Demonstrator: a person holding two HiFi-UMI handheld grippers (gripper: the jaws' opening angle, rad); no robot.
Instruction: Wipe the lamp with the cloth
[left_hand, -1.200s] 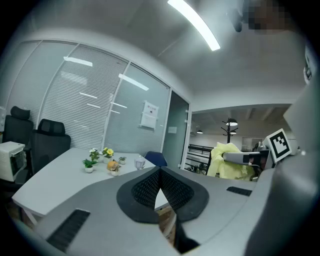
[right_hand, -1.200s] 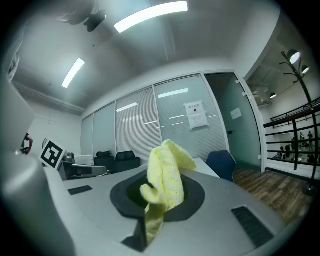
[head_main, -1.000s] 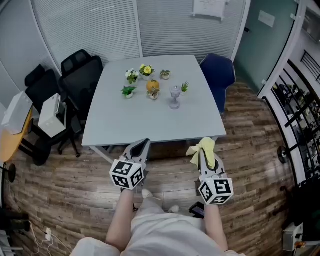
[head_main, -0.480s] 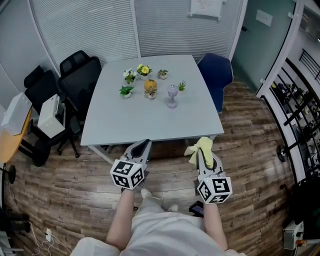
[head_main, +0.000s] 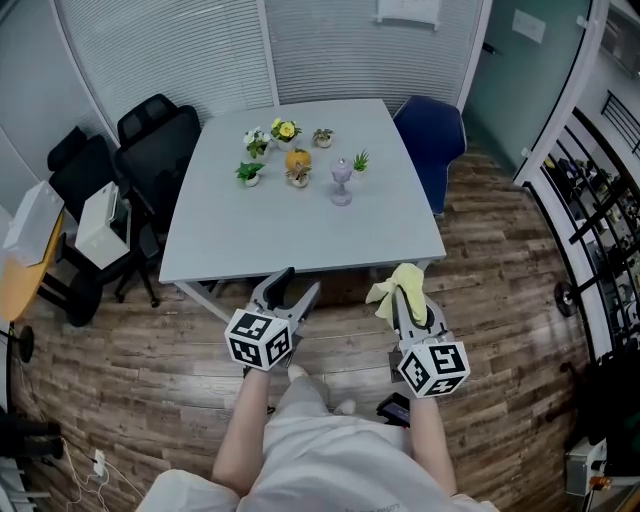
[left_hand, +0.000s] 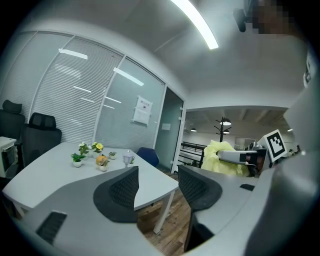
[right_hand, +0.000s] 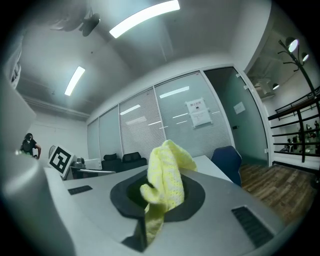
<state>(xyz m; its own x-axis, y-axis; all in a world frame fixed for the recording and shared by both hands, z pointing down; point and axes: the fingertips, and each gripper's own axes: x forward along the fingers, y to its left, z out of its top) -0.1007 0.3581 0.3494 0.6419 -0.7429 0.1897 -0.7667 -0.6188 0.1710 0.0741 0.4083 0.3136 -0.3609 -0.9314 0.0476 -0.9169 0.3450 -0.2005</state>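
The lamp (head_main: 342, 183), small with a pale purple shade, stands on the white table (head_main: 300, 245) among small plants; the left gripper view shows the lamp (left_hand: 128, 158) far ahead. My left gripper (head_main: 298, 285) hovers just short of the table's near edge. Its jaws have just been opening and nothing is between them, as my left gripper (left_hand: 157, 177) shows from its own camera. My right gripper (head_main: 405, 292) is shut on the yellow cloth (head_main: 398, 288), which bunches up over the jaws. In the right gripper view the cloth (right_hand: 167, 172) hides much of the table beyond.
Several small potted plants (head_main: 268, 148) and an orange ornament (head_main: 298, 160) crowd the table's far half. Black office chairs (head_main: 150, 150) stand at the left, a blue chair (head_main: 430, 140) at the right corner. A black rack (head_main: 600, 220) lines the right side.
The left gripper's jaws, shut in the earlier frames, now stand apart. The right gripper keeps the cloth and has hardly moved.
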